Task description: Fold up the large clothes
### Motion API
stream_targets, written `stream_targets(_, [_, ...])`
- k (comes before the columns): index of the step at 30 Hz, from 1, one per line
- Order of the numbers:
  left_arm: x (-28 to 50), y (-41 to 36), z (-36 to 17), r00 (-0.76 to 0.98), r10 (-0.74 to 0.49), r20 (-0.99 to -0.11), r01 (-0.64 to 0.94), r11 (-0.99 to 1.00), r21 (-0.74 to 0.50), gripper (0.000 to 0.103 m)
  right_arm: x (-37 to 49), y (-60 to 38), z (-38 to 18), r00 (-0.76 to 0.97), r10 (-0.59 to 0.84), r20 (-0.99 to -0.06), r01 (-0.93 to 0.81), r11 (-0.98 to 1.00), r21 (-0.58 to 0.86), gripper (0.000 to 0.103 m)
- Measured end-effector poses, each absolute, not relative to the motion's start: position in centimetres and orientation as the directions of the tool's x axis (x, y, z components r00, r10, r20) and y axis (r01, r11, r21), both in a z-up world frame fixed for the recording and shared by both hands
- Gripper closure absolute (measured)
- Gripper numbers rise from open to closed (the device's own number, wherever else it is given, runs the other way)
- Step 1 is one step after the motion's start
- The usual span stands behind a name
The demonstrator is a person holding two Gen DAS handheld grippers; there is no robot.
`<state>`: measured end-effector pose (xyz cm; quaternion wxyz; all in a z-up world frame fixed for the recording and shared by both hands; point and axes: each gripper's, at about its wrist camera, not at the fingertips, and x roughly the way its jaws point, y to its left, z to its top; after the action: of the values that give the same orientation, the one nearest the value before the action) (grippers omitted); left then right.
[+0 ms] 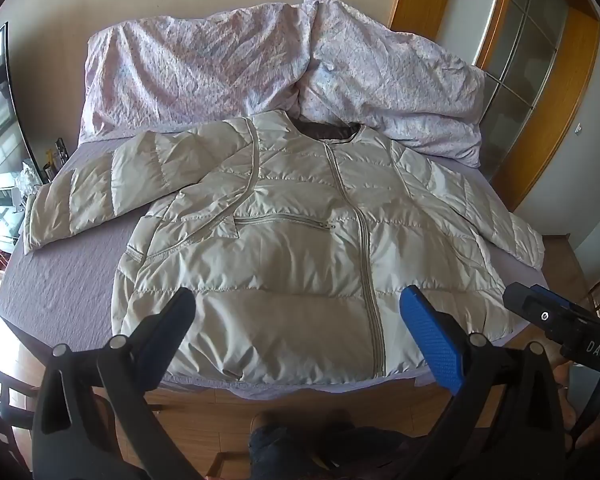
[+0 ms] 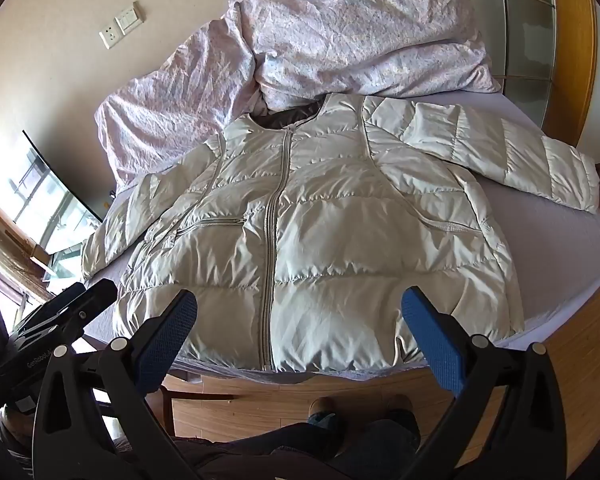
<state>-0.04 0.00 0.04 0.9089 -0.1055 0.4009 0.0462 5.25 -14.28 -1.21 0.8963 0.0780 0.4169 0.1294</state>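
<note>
Bedroom light falls across a bed [image 1: 60, 280] with a lilac sheet, set against a beige wall, and on it lies the one garment to be folded.

Left gripper [image 1: 296, 320] hangs above the near edge of the bed with its fingers [image 1: 432, 344] spread wide and nothing between them. Right gripper [image 2: 298, 320] does the same, its fingers [image 2: 432, 340] wide apart and empty. Neither touches cloth.

Just beyond both sets of fingers lies the hem of a cream puffer jacket [image 1: 292, 248], spread flat with its front up and its zipper [image 1: 364, 248] closed. That zipper marks the long axis, running straight away from the person, from the hem at the near edge to the collar against the crumpled floral duvet [image 1: 228, 64] at the far end. In the left wrist view the zipper sits toward the right finger, so this gripper is over the jacket's left half; in the right wrist view it sits toward the left finger, so that gripper is over the right half.

Further out, the left sleeve [image 1: 100, 196] stretches sideways toward the left edge of the bed, and the right sleeve [image 2: 512, 160] stretches toward the right edge. Each sleeve therefore lies nearer its own gripper, and well forward of the fingers. As I judge it, folding has not begun, and a first move would bring each sleeve inward across the zipper line.
</note>
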Motion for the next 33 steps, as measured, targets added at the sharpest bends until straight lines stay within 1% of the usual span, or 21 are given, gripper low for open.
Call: stream_targets(33, [-0.02, 0.01, 0.03, 0.670, 0.002, -0.743, -0.171, 0.974, -0.151, 0.002, 5.35, -14.41, -1.15, 0.620, 0.301, -0.724, -0.169, 0.953, 0.252, 0.001])
